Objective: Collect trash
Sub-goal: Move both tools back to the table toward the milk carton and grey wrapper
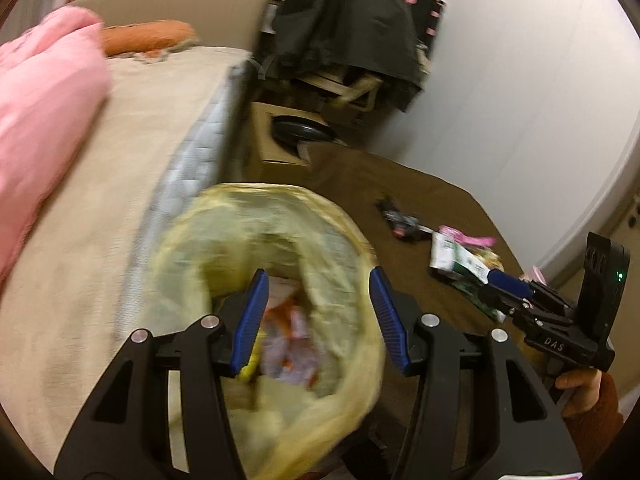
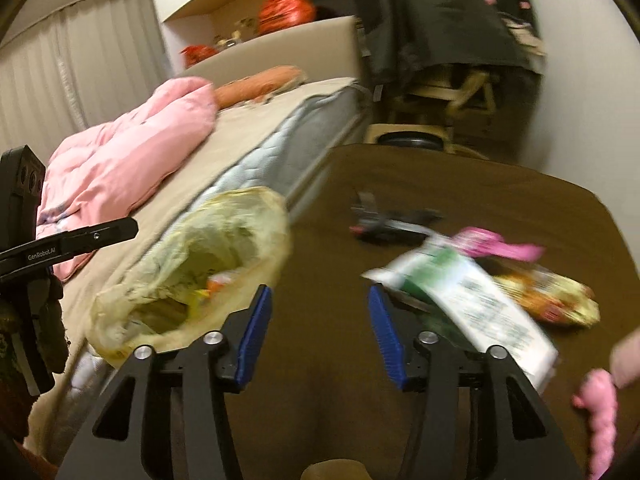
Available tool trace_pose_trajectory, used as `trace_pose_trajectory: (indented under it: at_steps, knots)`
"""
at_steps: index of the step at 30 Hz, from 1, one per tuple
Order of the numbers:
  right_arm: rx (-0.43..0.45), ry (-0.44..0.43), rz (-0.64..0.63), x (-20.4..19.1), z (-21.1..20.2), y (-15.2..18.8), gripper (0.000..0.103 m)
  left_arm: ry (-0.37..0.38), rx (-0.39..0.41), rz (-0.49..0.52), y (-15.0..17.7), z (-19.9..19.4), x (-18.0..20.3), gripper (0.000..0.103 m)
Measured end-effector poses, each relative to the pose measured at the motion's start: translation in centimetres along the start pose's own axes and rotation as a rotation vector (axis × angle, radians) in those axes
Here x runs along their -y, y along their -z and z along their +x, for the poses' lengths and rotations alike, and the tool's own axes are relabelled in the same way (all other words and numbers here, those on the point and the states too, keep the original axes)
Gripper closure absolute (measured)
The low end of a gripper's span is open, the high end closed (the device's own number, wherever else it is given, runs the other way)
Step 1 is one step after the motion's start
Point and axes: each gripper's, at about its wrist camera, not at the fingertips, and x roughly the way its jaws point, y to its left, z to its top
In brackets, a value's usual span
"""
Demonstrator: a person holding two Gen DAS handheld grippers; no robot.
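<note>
A bin lined with a yellow bag stands between the bed and the brown table, with wrappers inside; it also shows in the right wrist view. My left gripper is open and empty right above the bin's mouth. My right gripper is open and empty over the table, its right finger beside a white-and-green package. A yellow-orange snack wrapper, a pink wrapper and a black object lie beyond it. The right gripper shows in the left wrist view at the package.
The brown table fills the right. A bed with a pink blanket runs along the left. A chair draped with dark clothes and a cardboard box stand behind. A pink object lies at the table's right edge.
</note>
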Motion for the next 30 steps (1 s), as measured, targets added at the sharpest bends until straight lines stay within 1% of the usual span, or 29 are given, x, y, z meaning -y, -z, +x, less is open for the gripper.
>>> trace_pose_trajectory:
  at_steps: [4, 8, 9, 10, 12, 17, 21, 24, 26, 29, 30]
  knots:
    - [0.012, 0.064, 0.036, 3.7, -2.3, 1.2, 0.041, 0.072, -0.032, 0.081, 0.0, 3.1, 4.1, 0.053]
    - [-0.005, 0.103, 0.031, 6.3, -3.8, 2.2, 0.04, 0.128, -0.061, 0.153, -0.6, 6.5, 7.7, 0.053]
    - [-0.012, 0.117, 0.027, 6.7, -4.0, 2.3, 0.04, 0.133, -0.065, 0.175, -0.9, 7.2, 8.4, 0.053]
    - [-0.016, 0.137, 0.023, 7.1, -4.1, 2.4, 0.04, 0.133, -0.067, 0.221, -1.4, 8.5, 9.6, 0.053]
    - [-0.015, 0.173, 0.027, 8.1, -4.4, 2.7, 0.04, 0.115, -0.065, 0.292, -2.5, 10.4, 11.3, 0.053]
    - [-0.019, 0.213, 0.081, 10.9, -4.1, 3.0, 0.04, 0.104, -0.097, 0.388, -5.2, 15.1, 13.5, 0.053]
    - [-0.024, 0.201, 0.107, 12.3, -3.7, 3.1, 0.04, 0.061, -0.133, 0.425, -6.4, 18.9, 13.9, 0.053]
    - [-0.02, 0.196, 0.096, 12.8, -3.8, 3.1, 0.04, 0.049, -0.196, 0.431, -6.3, 21.2, 13.7, 0.053]
    - [-0.019, 0.159, 0.081, 13.2, -3.8, 3.1, 0.04, 0.067, -0.226, 0.429, -5.9, 21.8, 13.4, 0.053]
    - [-0.045, 0.087, 0.046, 13.1, -3.0, 2.9, 0.04, 0.081, -0.242, 0.419, -5.2, 21.6, 13.1, 0.053]
    - [-0.051, 0.072, 0.027, 12.7, -2.7, 2.8, 0.04, 0.085, -0.252, 0.417, -4.9, 21.5, 13.0, 0.055]
